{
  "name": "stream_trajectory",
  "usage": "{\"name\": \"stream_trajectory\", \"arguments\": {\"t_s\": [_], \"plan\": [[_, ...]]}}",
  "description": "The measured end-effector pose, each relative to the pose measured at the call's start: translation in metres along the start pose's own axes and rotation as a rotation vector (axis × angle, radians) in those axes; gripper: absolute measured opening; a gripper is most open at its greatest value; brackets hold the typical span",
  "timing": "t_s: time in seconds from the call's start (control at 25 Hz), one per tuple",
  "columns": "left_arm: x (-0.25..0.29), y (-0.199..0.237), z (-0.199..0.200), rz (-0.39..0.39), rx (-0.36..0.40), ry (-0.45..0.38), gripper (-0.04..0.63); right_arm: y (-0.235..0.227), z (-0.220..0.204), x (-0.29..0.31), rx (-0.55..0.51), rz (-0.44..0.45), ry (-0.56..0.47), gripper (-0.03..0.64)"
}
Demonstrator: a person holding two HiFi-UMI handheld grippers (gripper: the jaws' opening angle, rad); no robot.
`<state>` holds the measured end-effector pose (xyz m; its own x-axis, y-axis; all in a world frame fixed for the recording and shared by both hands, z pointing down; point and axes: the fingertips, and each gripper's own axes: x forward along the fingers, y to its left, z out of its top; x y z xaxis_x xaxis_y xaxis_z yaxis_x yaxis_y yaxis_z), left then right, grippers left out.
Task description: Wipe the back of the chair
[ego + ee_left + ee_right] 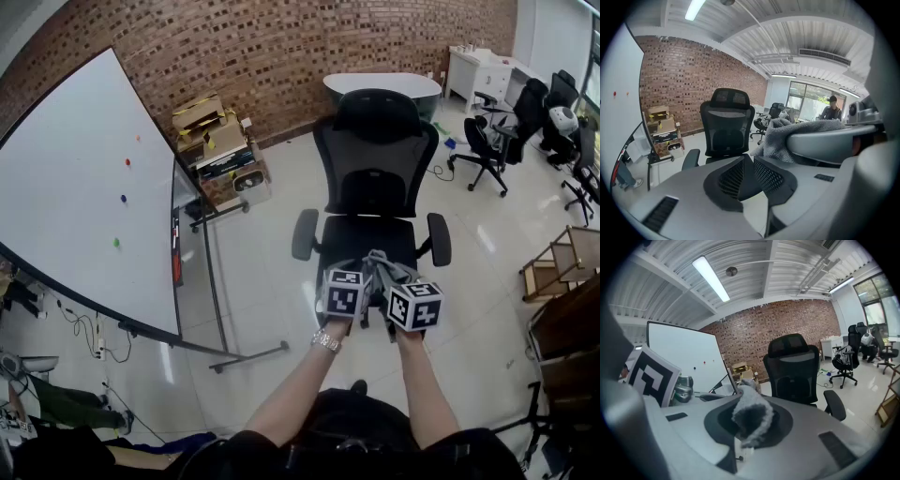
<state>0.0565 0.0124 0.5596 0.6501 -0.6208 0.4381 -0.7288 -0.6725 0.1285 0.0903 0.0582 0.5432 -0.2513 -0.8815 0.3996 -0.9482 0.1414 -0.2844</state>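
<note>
One grey cloth (751, 412) between right gripper (747, 426) jaws; left gripper (750, 161) jaws together.

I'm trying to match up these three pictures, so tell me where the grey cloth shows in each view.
Head view: the grey cloth sits just below centre, in front of the chair seat.
Left gripper view: right of centre, above and to the right of this gripper's own jaws.
Right gripper view: low centre, pinched in the right gripper.
Shared landmark: the black office chair stands beyond the cloth in all three.
</note>
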Motion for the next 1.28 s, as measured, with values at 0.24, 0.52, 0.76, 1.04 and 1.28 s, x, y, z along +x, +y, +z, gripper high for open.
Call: {"name": "stream_trajectory", "arguments": {"t_s": [0.24, 0.52, 0.76, 1.04, 1.28], "plan": [[0.033, 0.024, 0.005, -0.009, -0.002, 0.023, 0.064, -0.017, 0.004, 0.034, 0.02, -0.017, 0.014, 0.029], [0.093, 0.074, 0.054, -0.045, 0.017, -0.005, 0.064, -0.053, 0.05, 0.107, 0.042, -0.078, -0.005, 0.029], [0.136, 0.117, 0.085, -0.065, 0.001, -0.019, 0.064, -0.058, 0.085, 0.157, 0.033, -0.112, -0.022, 0.029], [0.164, 0.131, 0.1, -0.071, -0.022, -0.016, 0.064, -0.082, 0.102, 0.183, 0.026, -0.144, -0.023, 0.029], [0.184, 0.138, 0.13, -0.056, -0.012, -0.047, 0.064, -0.097, 0.135, 0.201, -0.001, -0.121, -0.048, 0.029]]}}
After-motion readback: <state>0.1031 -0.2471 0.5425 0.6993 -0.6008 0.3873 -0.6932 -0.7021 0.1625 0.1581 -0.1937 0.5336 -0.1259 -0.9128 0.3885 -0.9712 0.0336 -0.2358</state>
